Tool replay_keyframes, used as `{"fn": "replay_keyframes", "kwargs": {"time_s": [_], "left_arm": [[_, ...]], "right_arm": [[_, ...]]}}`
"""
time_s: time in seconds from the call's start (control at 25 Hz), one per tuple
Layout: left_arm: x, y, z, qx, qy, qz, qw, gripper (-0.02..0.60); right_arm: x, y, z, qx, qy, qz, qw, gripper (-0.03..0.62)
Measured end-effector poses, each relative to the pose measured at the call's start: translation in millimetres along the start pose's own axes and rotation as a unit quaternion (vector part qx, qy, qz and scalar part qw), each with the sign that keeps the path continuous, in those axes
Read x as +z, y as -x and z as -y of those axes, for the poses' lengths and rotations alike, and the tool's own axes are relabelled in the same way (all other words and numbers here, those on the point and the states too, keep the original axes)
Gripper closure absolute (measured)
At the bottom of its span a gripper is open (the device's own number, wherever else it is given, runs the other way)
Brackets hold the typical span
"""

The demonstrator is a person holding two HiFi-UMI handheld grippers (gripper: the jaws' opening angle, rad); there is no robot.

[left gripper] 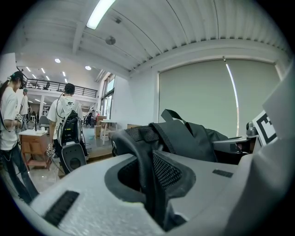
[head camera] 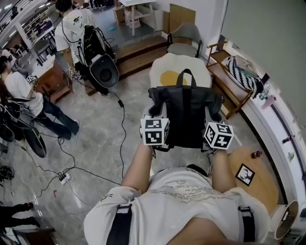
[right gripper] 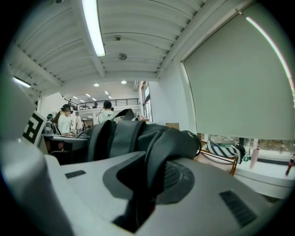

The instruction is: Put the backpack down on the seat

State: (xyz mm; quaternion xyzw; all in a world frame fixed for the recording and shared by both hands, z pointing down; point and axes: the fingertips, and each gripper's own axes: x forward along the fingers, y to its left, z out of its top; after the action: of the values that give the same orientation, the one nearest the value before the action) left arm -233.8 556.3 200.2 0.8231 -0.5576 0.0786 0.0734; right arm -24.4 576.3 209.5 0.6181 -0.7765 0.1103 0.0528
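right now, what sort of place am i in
Probably an open-plan lab or studio: cables and a power strip trail over the floor, and other people stand by desks.

Bright, even light comes from the ceiling lamp (left gripper: 99, 13). Below it the backpack (left gripper: 193, 138) stays dark, and my views bend at their edges.

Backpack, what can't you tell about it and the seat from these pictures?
- Head view: the backpack covers the near edge of the seat, so whether it rests on the seat yet cannot be told.
- Head view: the tips of the left claw and right claw are hidden under the backpack; only the gripper views show them pinching it.
- Both gripper views: the backpack blocks the seat entirely.
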Motion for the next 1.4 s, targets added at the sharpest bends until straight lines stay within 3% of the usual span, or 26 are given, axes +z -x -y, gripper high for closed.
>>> {"fn": "replay_keyframes", "kwargs": {"time_s": [0.64,1.4], "left_arm": [[-11.5,-49.3,-20.1,0.007,0.009,-0.019,0.9998,0.517],[24.7,-221.1,-19.7,0.009,0.009,-0.042,0.9990,0.517]], "right_arm": [[-7.1,-57.8,14.1,0.007,-0.012,-0.012,1.000,0.533],[30.6,-199.1,111.5,0.011,-0.022,-0.029,0.999,0.533]]}}
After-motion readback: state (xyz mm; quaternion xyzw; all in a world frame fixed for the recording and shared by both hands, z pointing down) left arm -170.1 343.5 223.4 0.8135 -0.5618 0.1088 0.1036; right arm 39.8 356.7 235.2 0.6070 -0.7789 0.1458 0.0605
